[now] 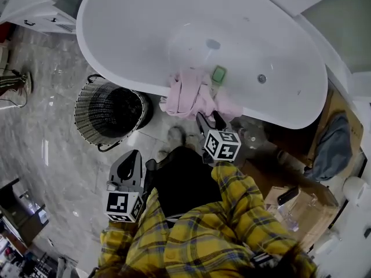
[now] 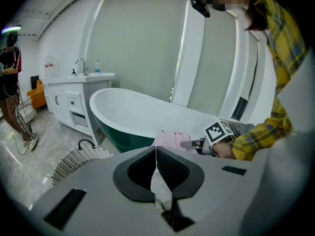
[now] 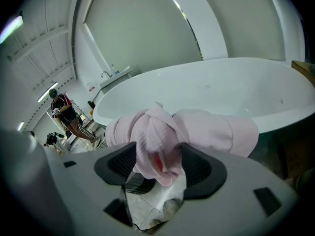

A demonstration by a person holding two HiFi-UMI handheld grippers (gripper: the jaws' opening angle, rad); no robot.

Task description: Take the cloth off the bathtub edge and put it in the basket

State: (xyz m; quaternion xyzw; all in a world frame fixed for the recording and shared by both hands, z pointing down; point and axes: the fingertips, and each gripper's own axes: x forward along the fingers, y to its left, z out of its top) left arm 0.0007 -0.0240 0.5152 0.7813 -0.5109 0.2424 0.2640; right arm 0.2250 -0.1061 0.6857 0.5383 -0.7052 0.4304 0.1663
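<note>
Head view looks steeply down on a white bathtub [image 1: 124, 83]. The pink cloth [image 1: 188, 94] lies bunched over the near edge of the bathtub, about at the middle of that edge, and part of it hangs down on the outside. A small green object [image 1: 218, 74] sits just beside the cloth on the inner side of the edge. The wicker basket [image 1: 87, 123] stands on the floor [image 1: 52, 149] close under the same edge, to the left of the cloth and apart from it.

The right gripper [image 1: 210, 119] is at the hanging part of the cloth. In the right gripper view its 2 jaws stand wide apart [image 3: 157, 163], and a fold of the cloth [image 3: 197, 129] hangs down between them. The fold fills most of the gap, but it looks loose, not squeezed. Behind it the bathtub [image 3: 221, 87] crosses the picture.

The left gripper [image 1: 133, 155] is held lower, over the floor near the person's yellow checked sleeve [image 1: 191, 242], well apart from the cloth. In the left gripper view its jaws are pressed together [image 2: 156, 149] with nothing between them - they point toward the bathtub [image 2: 133, 117], with the basket [image 2: 74, 161] at the lower left and the cloth [image 2: 170, 139] on the edge beyond.
</note>
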